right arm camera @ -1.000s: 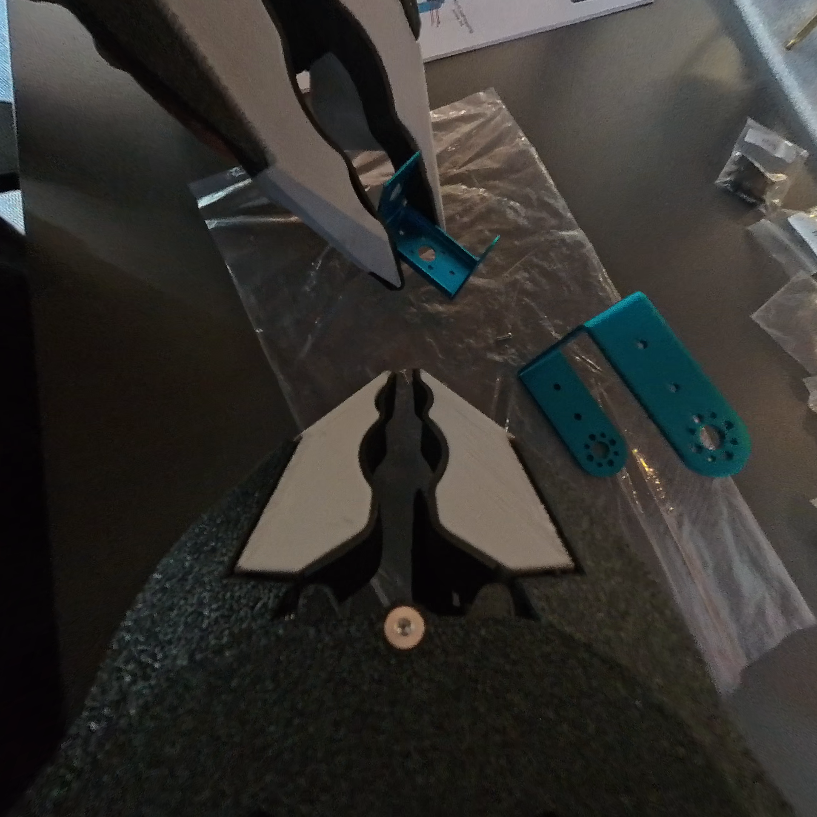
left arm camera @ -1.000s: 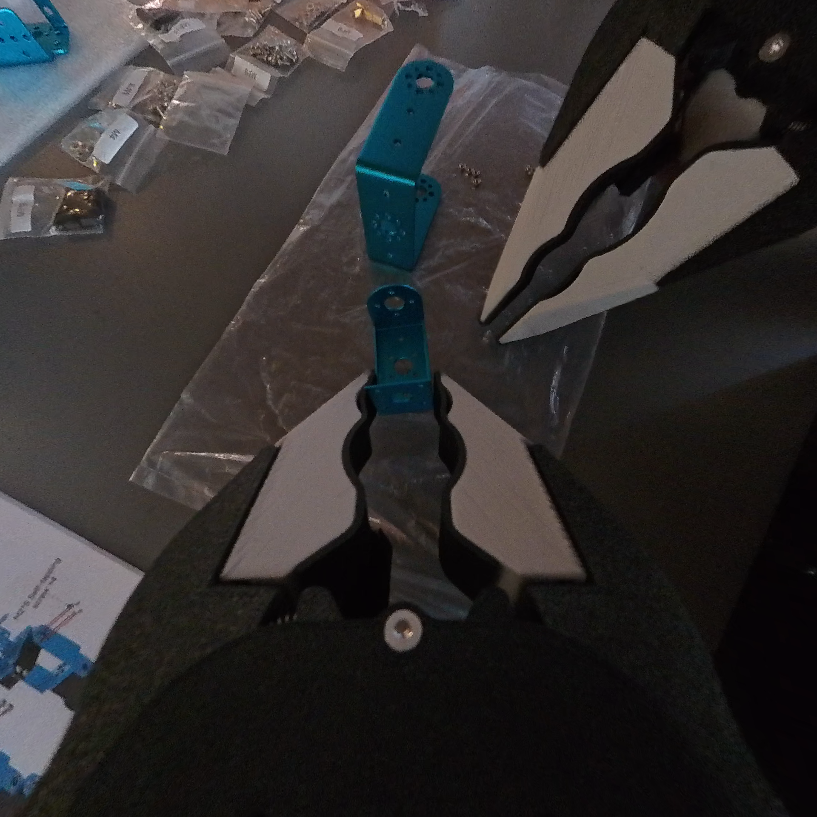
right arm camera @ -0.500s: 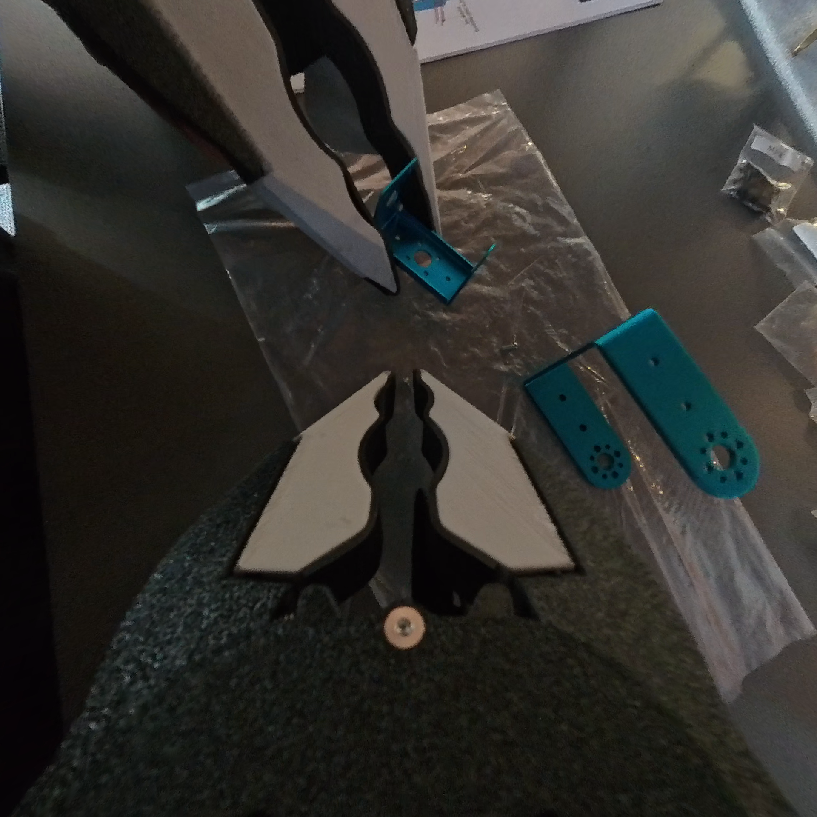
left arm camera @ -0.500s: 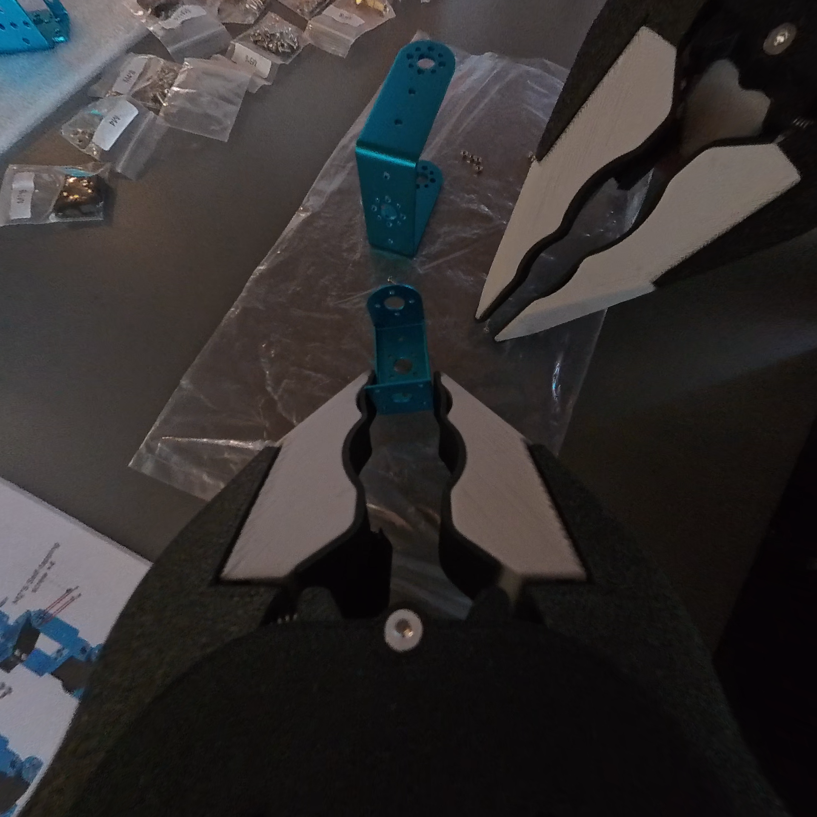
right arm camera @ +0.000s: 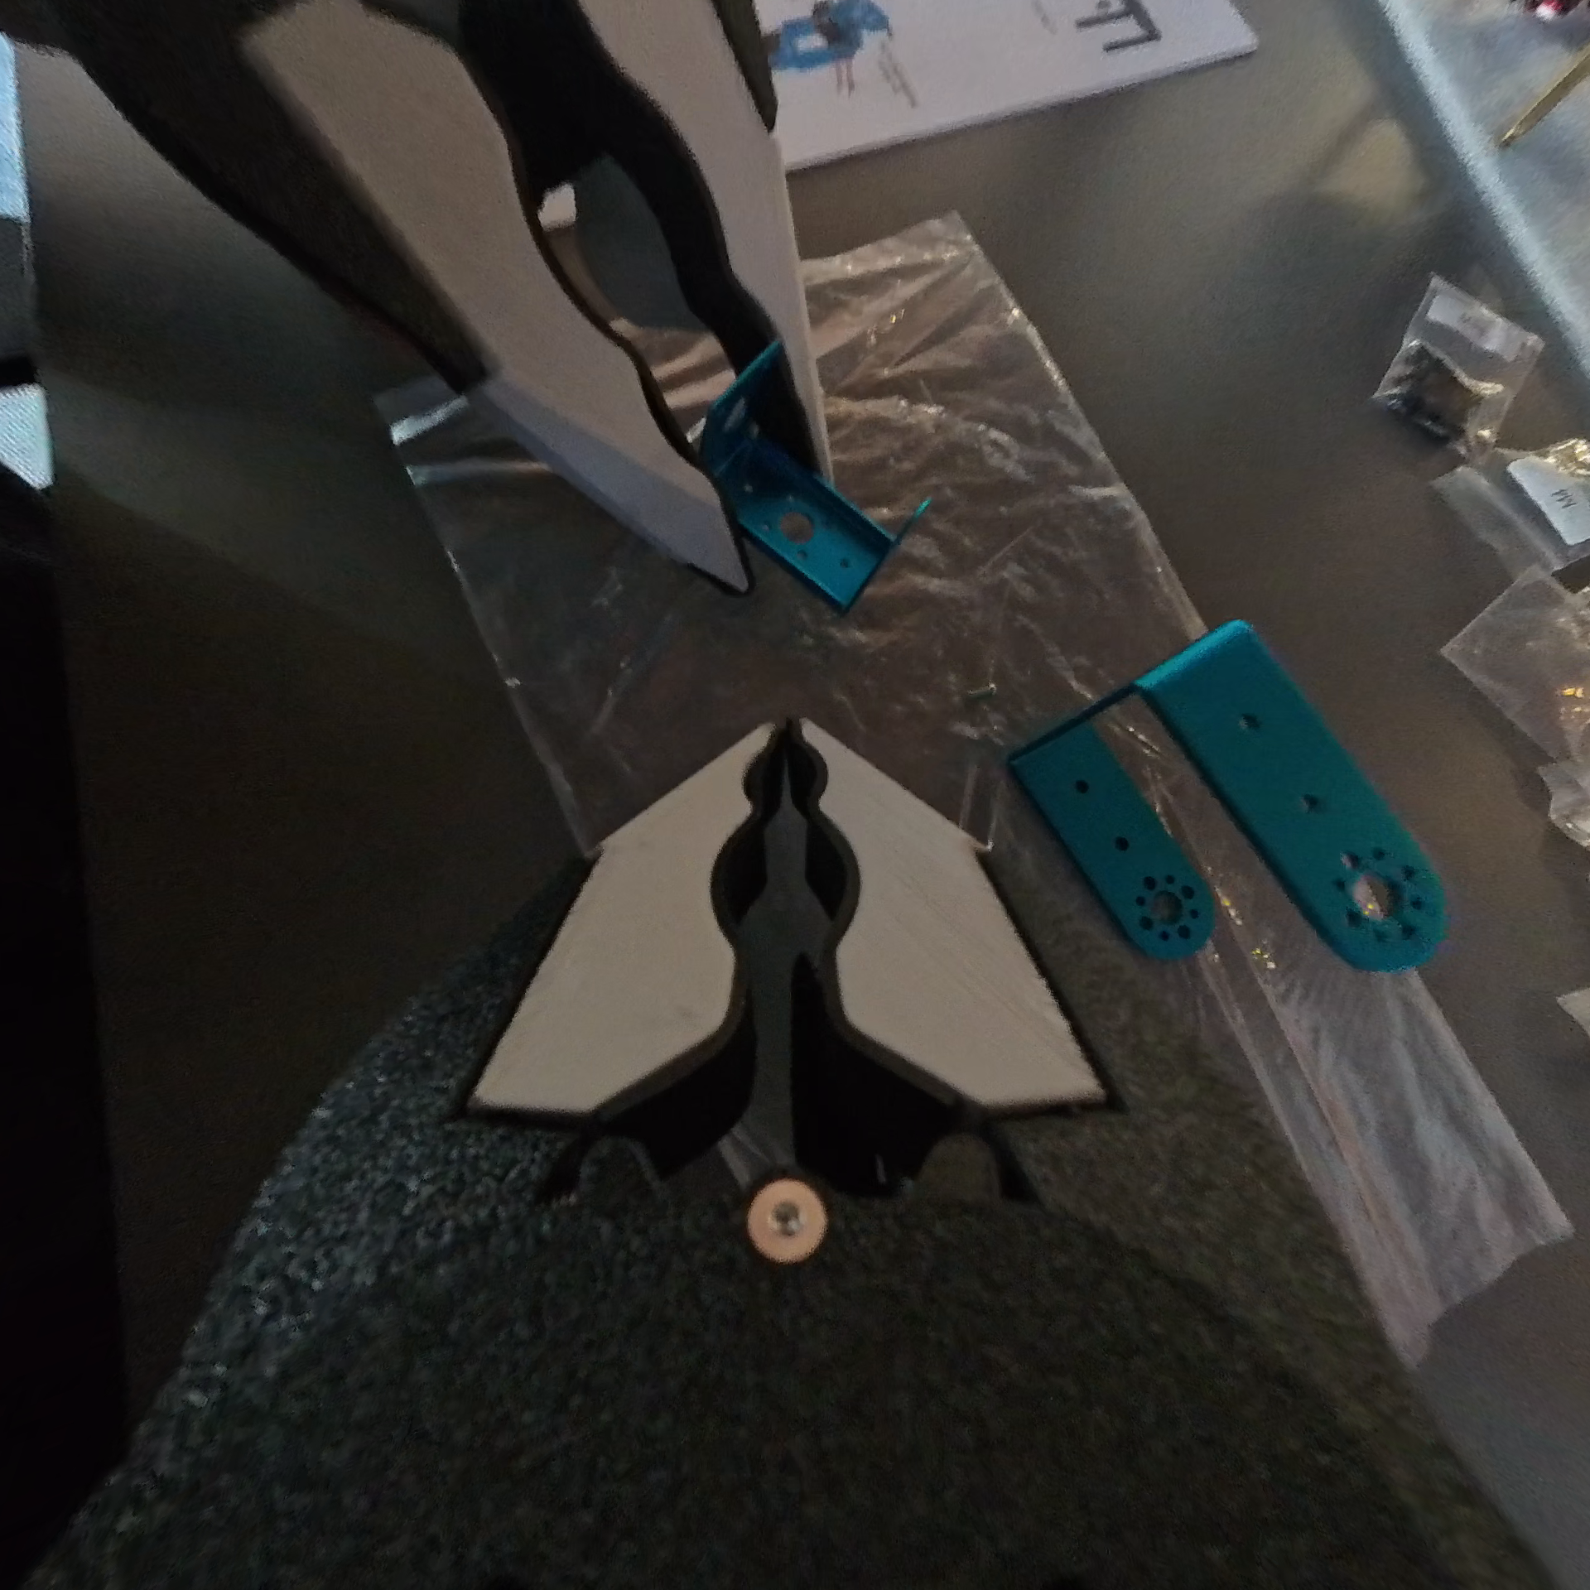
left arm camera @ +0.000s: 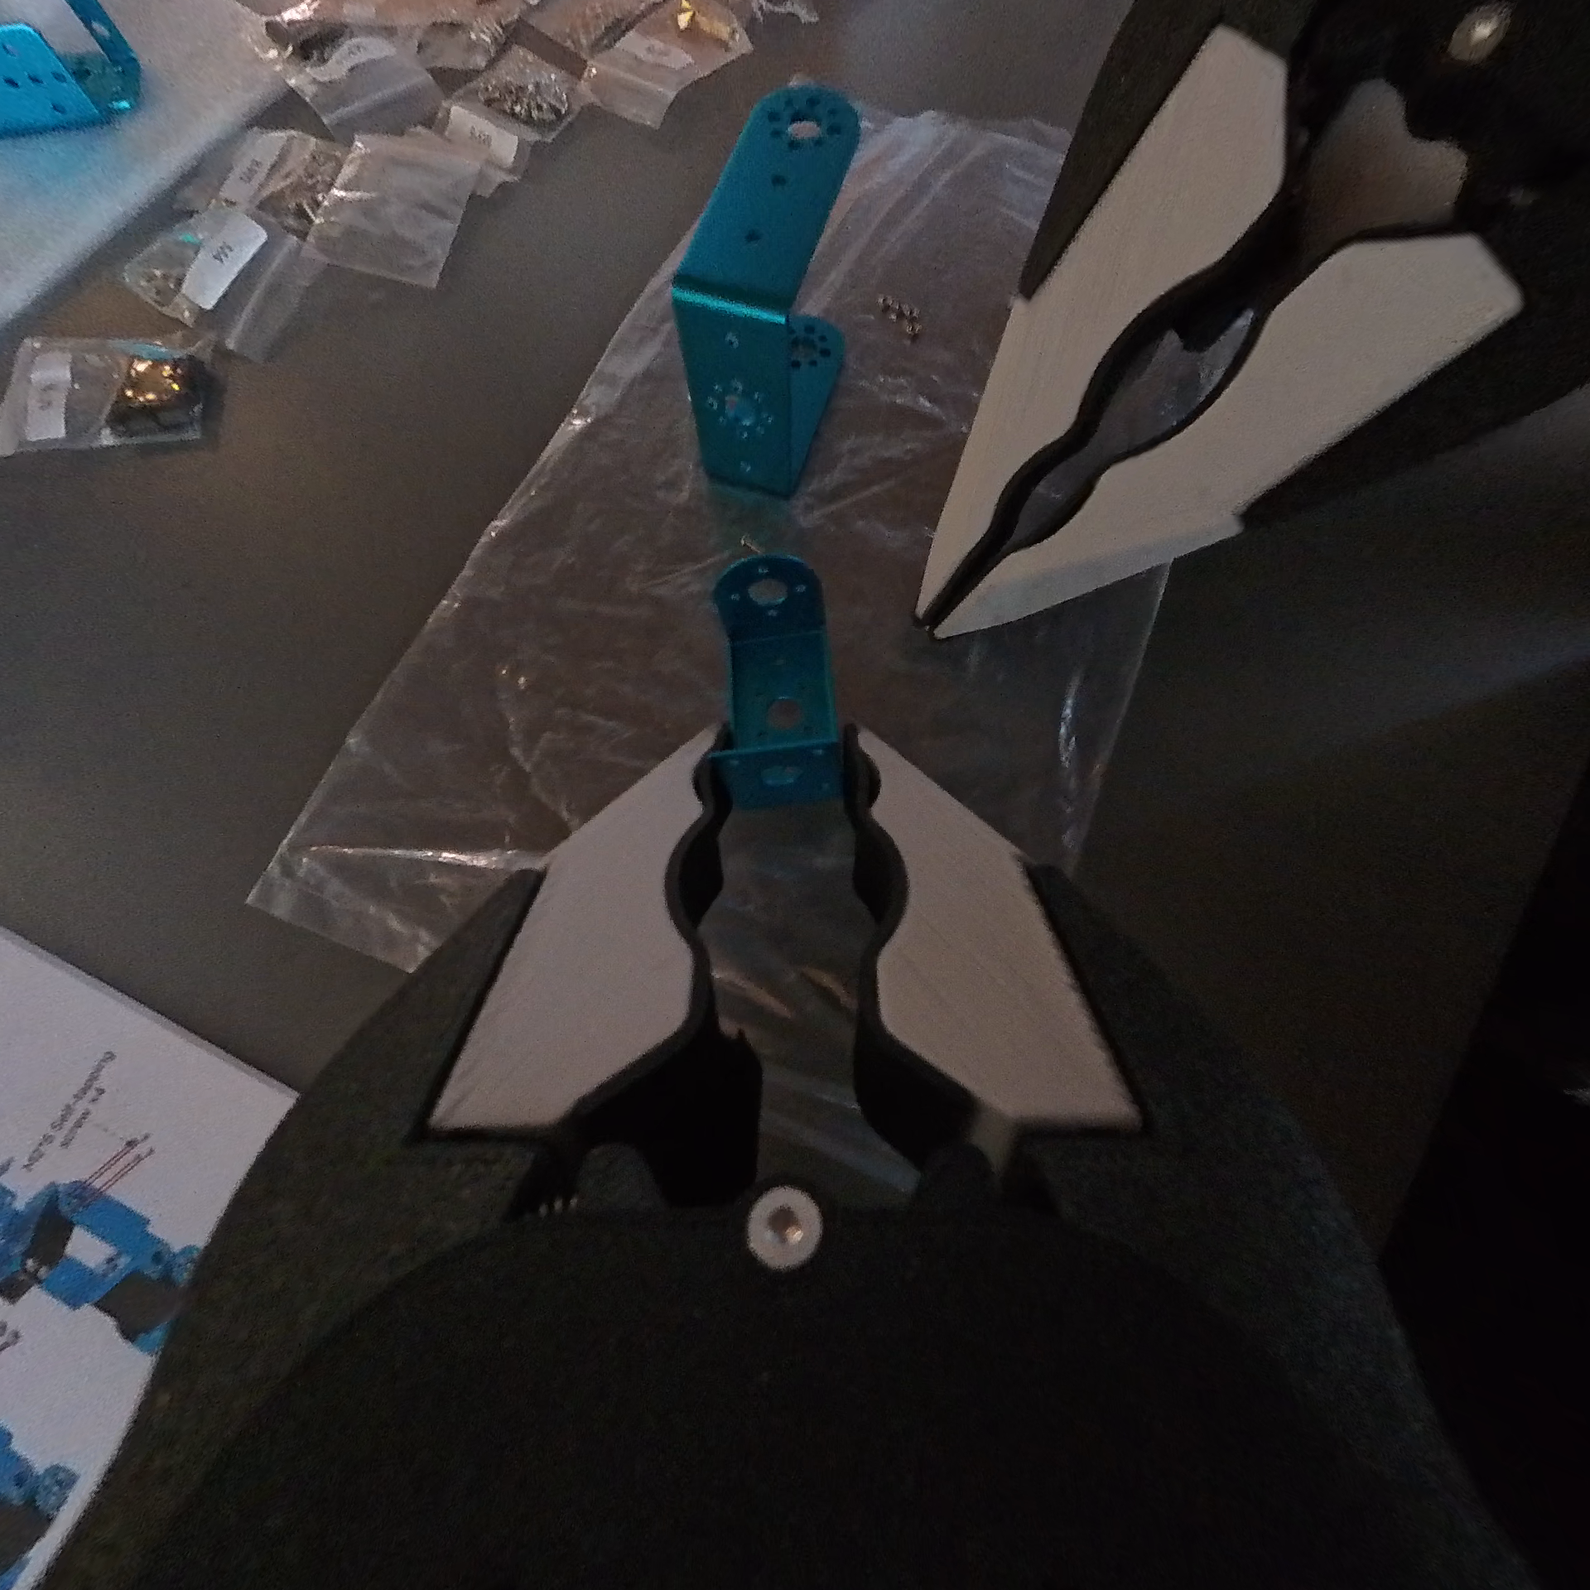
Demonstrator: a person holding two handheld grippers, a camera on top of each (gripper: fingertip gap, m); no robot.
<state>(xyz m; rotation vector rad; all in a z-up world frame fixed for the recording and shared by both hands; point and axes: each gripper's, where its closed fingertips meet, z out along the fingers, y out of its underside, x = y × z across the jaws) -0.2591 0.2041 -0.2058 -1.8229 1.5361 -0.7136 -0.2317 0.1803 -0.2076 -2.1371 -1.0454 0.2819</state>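
Observation:
My left gripper [left arm camera: 783, 757] is shut on one end flange of a small blue U-shaped bracket [left arm camera: 779, 680] and holds it just above a clear plastic sheet [left arm camera: 482, 731]. The right wrist view shows that gripper [right arm camera: 774, 529] and the small bracket [right arm camera: 809, 542] from the far side. A larger blue bracket [left arm camera: 757, 344] with round hole patterns lies on the sheet beyond it, also seen in the right wrist view [right arm camera: 1222, 809]. My right gripper [right arm camera: 787, 731] is shut, with nothing visible between its tips, low over the sheet [right arm camera: 989, 413]. It shows at upper right in the left wrist view [left arm camera: 929, 624].
Several small bags of hardware [left arm camera: 370, 189] lie on the dark table at the far left. A printed instruction sheet [left arm camera: 95, 1204] lies at the near left. Tiny screws [left arm camera: 899, 310] sit on the plastic. Another blue part [left arm camera: 52, 86] rests on a pale pad.
My right gripper's jaws have closed from a narrow gap to touching. My left gripper still holds the small bracket and has hardly moved.

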